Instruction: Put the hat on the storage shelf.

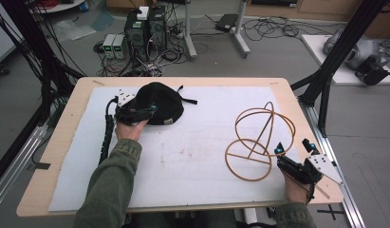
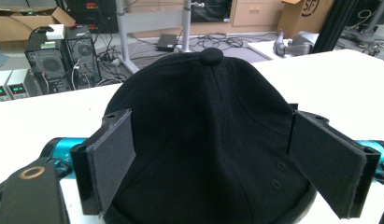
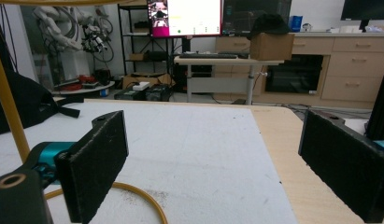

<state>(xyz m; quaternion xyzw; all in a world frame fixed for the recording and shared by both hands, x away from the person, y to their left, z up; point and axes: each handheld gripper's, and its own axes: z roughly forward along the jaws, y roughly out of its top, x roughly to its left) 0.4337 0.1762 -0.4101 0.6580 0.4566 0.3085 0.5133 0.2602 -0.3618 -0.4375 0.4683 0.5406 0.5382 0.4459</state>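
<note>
I've got the left gripper [image 1: 135, 113] at the black cap [image 1: 159, 102], which sits near the far left corner of the white mat [image 1: 192, 142]. Left gripper view: jaws wide open, one pad [image 2: 110, 158] each side of the cap [image 2: 203, 140], crown button pointing away from me, nothing clamped yet. Cap lies dead ahead of the left gripper, brim edge nearest it, strap trailing off towards the mat's right. I reckon closing straight in gets the grab

Right gripper [image 1: 292, 159] sits by the near right corner, just beside the wire stand [image 1: 259, 142]. Its jaws gape too, empty, aimed across bare mat with the stand's base ring [image 3: 133, 196] low at left. Left hand is far nearer the cap
</note>
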